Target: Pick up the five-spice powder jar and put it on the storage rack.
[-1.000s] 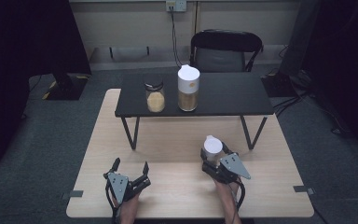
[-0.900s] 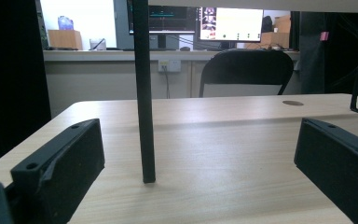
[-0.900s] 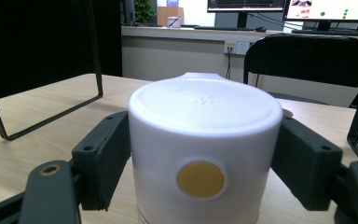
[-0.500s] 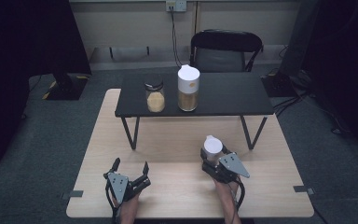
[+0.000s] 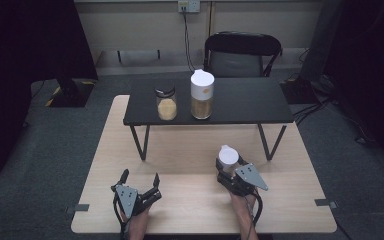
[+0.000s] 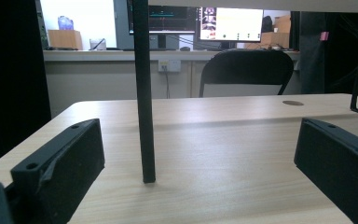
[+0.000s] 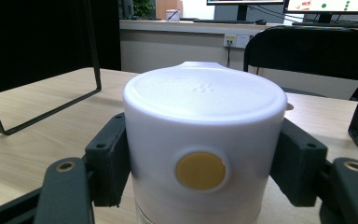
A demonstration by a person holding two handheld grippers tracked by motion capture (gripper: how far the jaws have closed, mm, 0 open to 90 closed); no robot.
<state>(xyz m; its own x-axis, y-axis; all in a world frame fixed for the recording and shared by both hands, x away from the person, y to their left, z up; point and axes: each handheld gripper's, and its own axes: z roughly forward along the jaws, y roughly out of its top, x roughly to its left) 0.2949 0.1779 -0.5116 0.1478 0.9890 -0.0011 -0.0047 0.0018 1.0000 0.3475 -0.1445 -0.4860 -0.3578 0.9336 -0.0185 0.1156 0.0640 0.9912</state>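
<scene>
A small container with a white lid point(image 5: 227, 155) stands on the light wooden table point(image 5: 190, 150), near its front right. My right gripper point(image 5: 228, 166) is shut on it; its jaws have just been closing, and the black pads point(image 7: 109, 158) press both sides of the white lid point(image 7: 204, 116), which bears a yellow dot. My left gripper point(image 5: 140, 176) rests at the front left, open, with nothing between its jaws point(image 6: 200, 158). Just ahead of it stands a black leg point(image 6: 144, 93) of the low table.
A low black table point(image 5: 240, 100) stands across the back half of the wooden table. On it are a glass jar with a dark lid point(image 5: 166, 104) and a taller white-lidded container point(image 5: 201, 95). A black chair point(image 5: 242, 52) stands behind.
</scene>
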